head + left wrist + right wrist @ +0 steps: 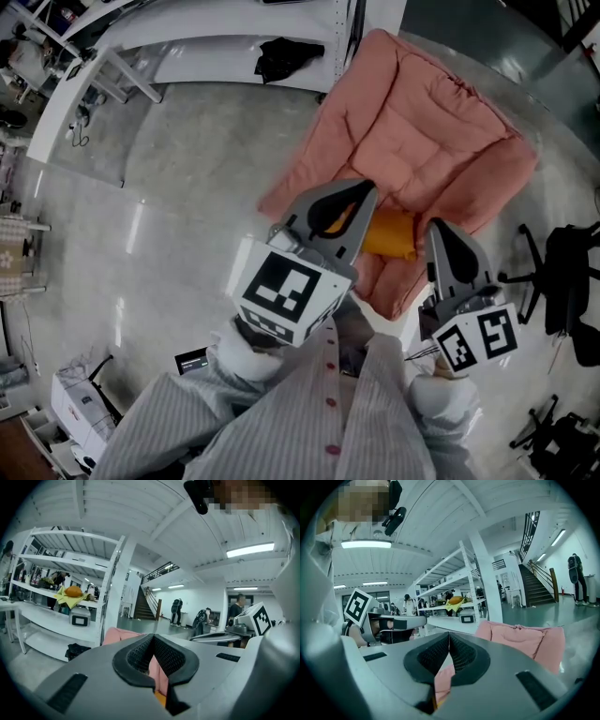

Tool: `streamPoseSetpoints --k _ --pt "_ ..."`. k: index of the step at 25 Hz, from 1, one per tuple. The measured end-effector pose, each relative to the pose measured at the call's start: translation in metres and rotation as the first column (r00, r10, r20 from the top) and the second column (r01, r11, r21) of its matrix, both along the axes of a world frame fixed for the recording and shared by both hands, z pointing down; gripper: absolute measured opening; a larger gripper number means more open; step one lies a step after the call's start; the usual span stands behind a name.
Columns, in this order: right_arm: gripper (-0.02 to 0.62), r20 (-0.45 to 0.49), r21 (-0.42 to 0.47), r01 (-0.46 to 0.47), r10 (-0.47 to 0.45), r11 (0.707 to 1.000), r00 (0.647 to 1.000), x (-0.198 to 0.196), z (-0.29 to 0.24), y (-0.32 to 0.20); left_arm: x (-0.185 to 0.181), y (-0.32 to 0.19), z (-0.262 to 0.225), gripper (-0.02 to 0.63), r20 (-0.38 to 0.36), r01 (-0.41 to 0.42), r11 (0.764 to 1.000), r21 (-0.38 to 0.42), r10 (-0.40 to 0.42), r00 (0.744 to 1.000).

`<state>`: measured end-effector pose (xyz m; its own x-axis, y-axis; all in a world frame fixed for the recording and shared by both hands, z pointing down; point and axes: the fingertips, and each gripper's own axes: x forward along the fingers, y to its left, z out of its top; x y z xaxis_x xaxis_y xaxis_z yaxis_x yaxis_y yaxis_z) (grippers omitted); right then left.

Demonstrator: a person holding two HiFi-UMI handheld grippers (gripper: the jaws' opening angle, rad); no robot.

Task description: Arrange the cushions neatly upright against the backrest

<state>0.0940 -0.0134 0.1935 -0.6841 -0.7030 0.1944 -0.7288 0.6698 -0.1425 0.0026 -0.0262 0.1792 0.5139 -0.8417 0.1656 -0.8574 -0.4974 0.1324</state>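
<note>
A pink padded armchair stands on the floor ahead of me in the head view. An orange cushion lies on its seat, partly hidden behind my left gripper. That gripper hangs in front of the seat with its jaws shut and nothing in them. My right gripper is beside it, just right of the cushion, also shut and empty. In the left gripper view the closed jaws point at the pink chair. The right gripper view shows its shut jaws before the chair's backrest.
A white shelving unit with a black bundle on it stands beyond the chair. A black office chair is at the right. A white box sits at the lower left. Several people stand far off near a staircase.
</note>
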Motion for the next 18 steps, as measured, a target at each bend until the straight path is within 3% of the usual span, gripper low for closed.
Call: streamPoseSetpoints --k 7,18 --pt "0.012 0.001 -0.032 -0.046 0.046 0.998 0.999 0.004 0.007 -0.034 -0.010 -0.034 0.008 0.011 0.015 -0.011 0.999 -0.036 0.012 1.000" --pt "0.013 -0.007 -0.044 -0.185 0.185 0.982 0.983 -0.005 0.013 -0.096 -0.019 -0.110 0.006 0.011 -0.005 -0.131 0.991 -0.028 0.131 0.991"
